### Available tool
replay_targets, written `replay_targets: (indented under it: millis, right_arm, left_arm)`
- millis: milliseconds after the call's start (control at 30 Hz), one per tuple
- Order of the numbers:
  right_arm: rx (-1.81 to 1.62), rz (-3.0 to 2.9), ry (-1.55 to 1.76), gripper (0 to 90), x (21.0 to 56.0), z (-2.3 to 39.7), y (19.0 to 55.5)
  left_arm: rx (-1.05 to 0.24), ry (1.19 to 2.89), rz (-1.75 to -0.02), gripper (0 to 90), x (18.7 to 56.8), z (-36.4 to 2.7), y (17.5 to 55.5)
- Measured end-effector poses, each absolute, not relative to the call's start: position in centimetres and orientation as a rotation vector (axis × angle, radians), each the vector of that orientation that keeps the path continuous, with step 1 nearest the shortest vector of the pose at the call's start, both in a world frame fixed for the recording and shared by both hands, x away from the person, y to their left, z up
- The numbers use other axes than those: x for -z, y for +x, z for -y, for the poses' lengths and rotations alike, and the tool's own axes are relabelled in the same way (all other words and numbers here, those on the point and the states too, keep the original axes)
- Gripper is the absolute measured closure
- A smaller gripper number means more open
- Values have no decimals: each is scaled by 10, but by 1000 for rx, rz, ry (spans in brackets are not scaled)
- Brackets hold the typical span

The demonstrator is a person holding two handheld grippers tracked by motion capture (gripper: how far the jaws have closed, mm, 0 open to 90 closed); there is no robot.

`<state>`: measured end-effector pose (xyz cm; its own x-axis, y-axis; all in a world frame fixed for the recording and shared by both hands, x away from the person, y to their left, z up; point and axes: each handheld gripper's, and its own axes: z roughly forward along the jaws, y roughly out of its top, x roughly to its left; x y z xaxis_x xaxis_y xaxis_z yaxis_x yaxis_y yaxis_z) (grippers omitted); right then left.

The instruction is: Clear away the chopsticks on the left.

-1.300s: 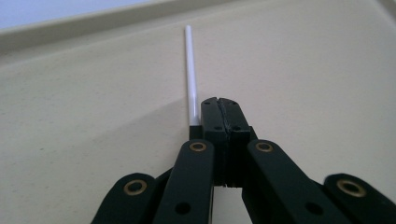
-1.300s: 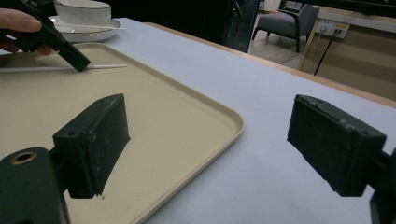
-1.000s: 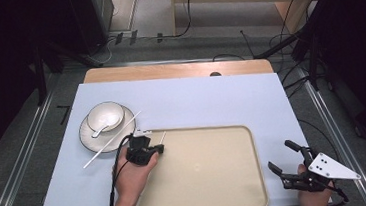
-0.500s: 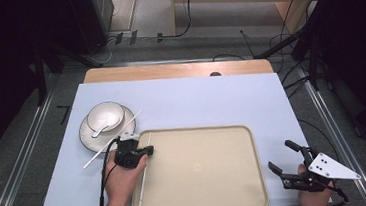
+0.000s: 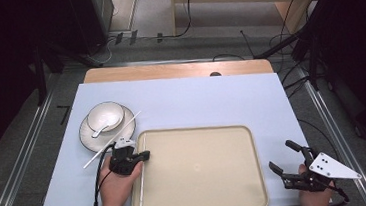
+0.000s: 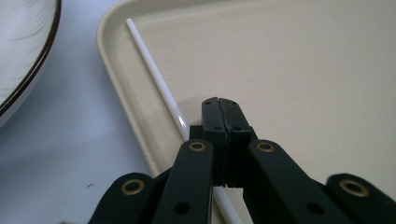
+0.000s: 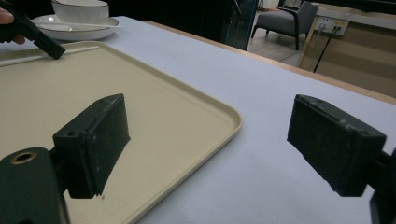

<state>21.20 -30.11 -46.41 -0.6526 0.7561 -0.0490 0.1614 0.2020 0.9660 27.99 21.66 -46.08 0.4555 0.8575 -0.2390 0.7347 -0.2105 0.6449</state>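
Far left: white dark-rimmed plate (image 5: 89,136) bearing a white bowl (image 5: 106,116) and a white spoon (image 5: 100,130), with one thin white chopstick (image 5: 127,124) slanting across its rim, not yet moved.

Left: second white chopstick (image 6: 154,74) lying inside the beige rectangular tray (image 5: 198,128) along its left wall; left gripper (image 6: 219,112) clenched on nothing, just beside it.

Near right: right gripper (image 5: 281,155) released, idle over the pale-blue table cover (image 5: 221,99).

Judged about half done.
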Motion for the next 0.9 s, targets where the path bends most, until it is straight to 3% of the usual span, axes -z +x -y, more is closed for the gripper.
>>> replay_targets:
  millis: [433,667,900]
  right_arm:
    - [-1471,-1949,845,130,463,303,208]
    - [-1465,-1947,846,130,462,304,206]
    - [-1460,-1943,841,130,461,305,205]
  left_arm:
    - [-243,2002,-1248,756,450,-217,279]
    - [-271,1951,-1180,670,429,-238,278]
    - [-326,1907,-1187,644,415,-264,276]
